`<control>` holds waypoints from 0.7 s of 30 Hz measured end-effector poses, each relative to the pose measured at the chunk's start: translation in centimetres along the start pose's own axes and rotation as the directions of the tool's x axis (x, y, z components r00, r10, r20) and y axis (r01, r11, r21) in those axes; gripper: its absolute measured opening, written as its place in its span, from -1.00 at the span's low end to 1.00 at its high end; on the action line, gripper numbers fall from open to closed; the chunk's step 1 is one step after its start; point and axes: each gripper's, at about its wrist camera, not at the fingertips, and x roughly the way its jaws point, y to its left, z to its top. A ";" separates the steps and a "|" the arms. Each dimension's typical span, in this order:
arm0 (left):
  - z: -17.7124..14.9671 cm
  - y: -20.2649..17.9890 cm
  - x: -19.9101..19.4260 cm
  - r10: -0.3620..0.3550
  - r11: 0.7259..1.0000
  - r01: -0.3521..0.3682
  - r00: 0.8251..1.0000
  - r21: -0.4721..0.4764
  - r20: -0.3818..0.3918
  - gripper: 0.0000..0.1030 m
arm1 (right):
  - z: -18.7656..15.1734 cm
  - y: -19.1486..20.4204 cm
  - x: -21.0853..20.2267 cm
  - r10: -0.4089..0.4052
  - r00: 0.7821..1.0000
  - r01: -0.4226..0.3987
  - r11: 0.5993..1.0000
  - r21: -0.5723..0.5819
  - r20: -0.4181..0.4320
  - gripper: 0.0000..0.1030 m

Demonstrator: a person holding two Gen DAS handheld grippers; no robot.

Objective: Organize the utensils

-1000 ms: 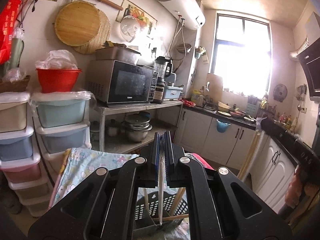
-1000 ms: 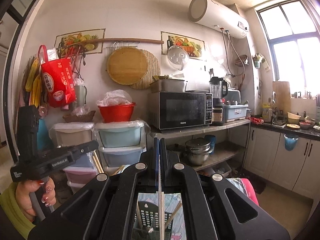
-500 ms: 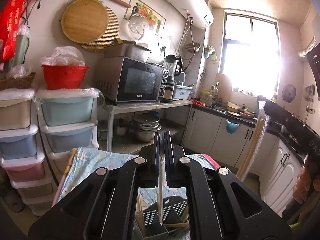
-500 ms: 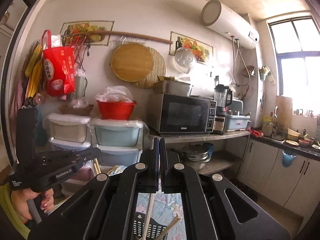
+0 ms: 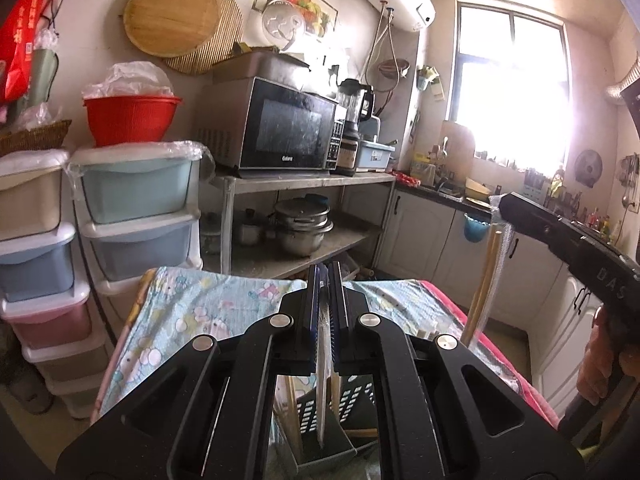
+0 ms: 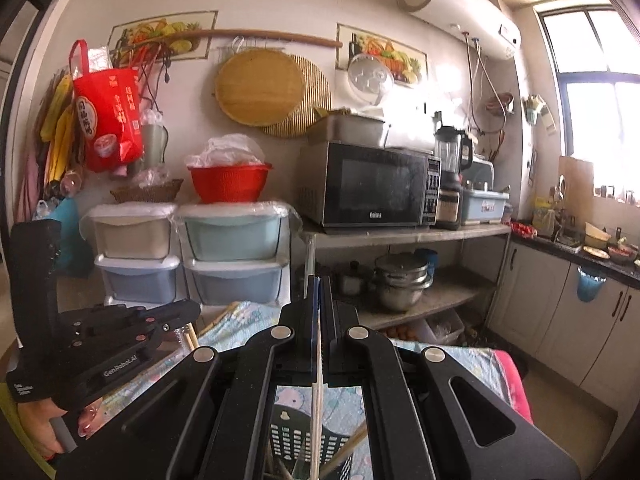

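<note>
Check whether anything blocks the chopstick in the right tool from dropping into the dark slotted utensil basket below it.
Nothing visible does. The pale wooden chopstick hangs from the shut right tool straight over the dark slotted plastic utensil basket, which already holds other chopsticks leaning aside.

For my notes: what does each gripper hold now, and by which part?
Each is shut on one chopstick, gripped near its upper end: the left gripper holds a chopstick, the right gripper another chopstick.

The left gripper [image 5: 325, 312] is clamped on a thin flat utensil [image 5: 322, 392] hanging down into a dark slotted utensil holder [image 5: 320, 420] on the patterned cloth [image 5: 192, 320].
</note>
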 end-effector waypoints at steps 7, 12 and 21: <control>-1.8 0.4 1.2 -0.003 1.000 0.002 0.999 -0.016 -0.043 -0.95 | -2.3 -0.4 2.2 -0.005 0.999 0.006 1.000 0.025 -0.046 -0.98; -3.0 0.7 1.7 -0.002 1.000 0.000 0.998 -0.026 -0.068 -0.95 | -3.9 -0.8 3.3 -0.015 0.996 0.019 0.999 0.041 -0.087 -0.97; -4.1 0.8 2.1 -0.005 0.999 0.002 0.996 -0.033 -0.089 -0.95 | -2.6 -1.7 2.2 -0.033 0.999 0.035 0.997 0.075 -0.022 -0.97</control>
